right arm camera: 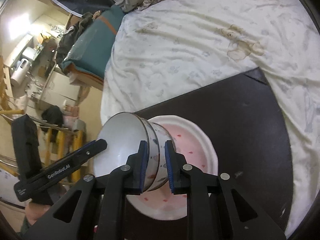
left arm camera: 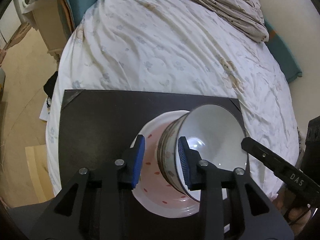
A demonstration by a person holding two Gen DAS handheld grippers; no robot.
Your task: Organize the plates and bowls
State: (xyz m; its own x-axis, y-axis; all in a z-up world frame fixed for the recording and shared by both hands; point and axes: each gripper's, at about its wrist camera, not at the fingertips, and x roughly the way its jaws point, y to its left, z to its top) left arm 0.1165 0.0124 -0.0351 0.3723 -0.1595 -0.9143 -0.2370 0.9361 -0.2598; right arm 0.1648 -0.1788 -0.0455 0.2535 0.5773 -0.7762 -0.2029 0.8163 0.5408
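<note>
A white bowl (left arm camera: 212, 138) with a dark rim and a patterned outer wall stands in a pink plate (left arm camera: 152, 182) dotted with red. A second rim shows just below the first, like a nested bowl. My left gripper (left arm camera: 161, 160) straddles the bowl's near wall, one pad inside and the outer pad (left arm camera: 140, 160) well clear of it, so it is open. In the right wrist view my right gripper (right arm camera: 156, 166) is shut on the opposite wall of the bowl (right arm camera: 122, 138), with pads inside and outside, above the plate (right arm camera: 192, 148). Each view also shows one of the other gripper's fingers (left arm camera: 260, 152) by the rim.
The plate lies on a black board (left arm camera: 96, 116) set on a bed with a white quilt (left arm camera: 160, 46). A crumpled brown blanket (left arm camera: 226, 2) lies at the bed's far end. Bare floor (left arm camera: 26, 92) and cluttered furniture (right arm camera: 30, 60) lie to the left.
</note>
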